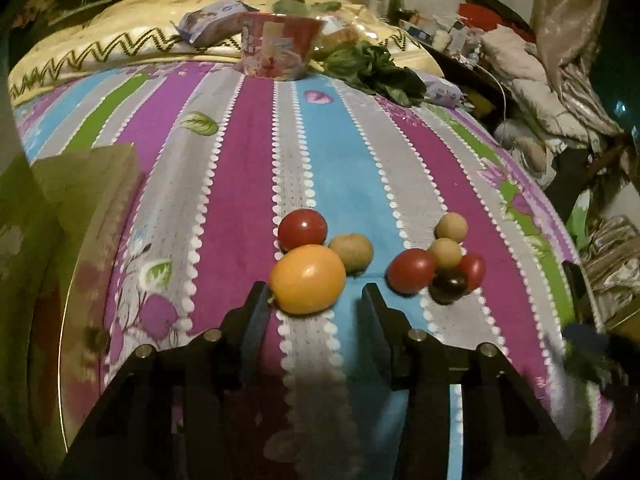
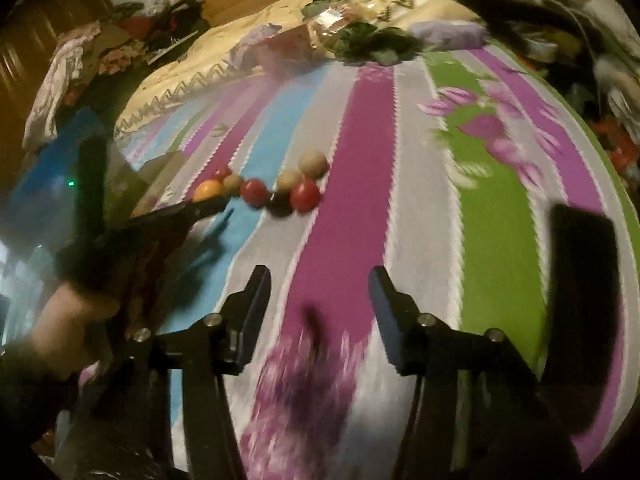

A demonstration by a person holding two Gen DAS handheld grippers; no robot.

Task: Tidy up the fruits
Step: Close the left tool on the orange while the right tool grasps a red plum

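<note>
So the thing that matters here is the orange fruit (image 1: 307, 279) sitting right at the tips of the left gripper (image 1: 316, 298), a bit toward its left finger (image 1: 256, 312), which looks to be touching or almost touching the fruit's lower left edge, while the right finger stands off from it. Its long axis runs roughly across the gap, slightly tilted up to the right. The jaws are spread wide with nothing between them yet, so it reads like a reach lined up for a grab, needing a small nudge forward and left. A red tomato (image 1: 302, 229) and a brownish fruit (image 1: 352, 253) sit just behind the orange one, touching it, and a second little cluster (image 1: 440, 266) lies off to the right on the striped bedsheet (image 1: 240, 160). The right gripper (image 2: 318, 292) is well back from all of it, low over the sheet, fingers parted and holding nothing, so the left one is clearly nearer.
</note>
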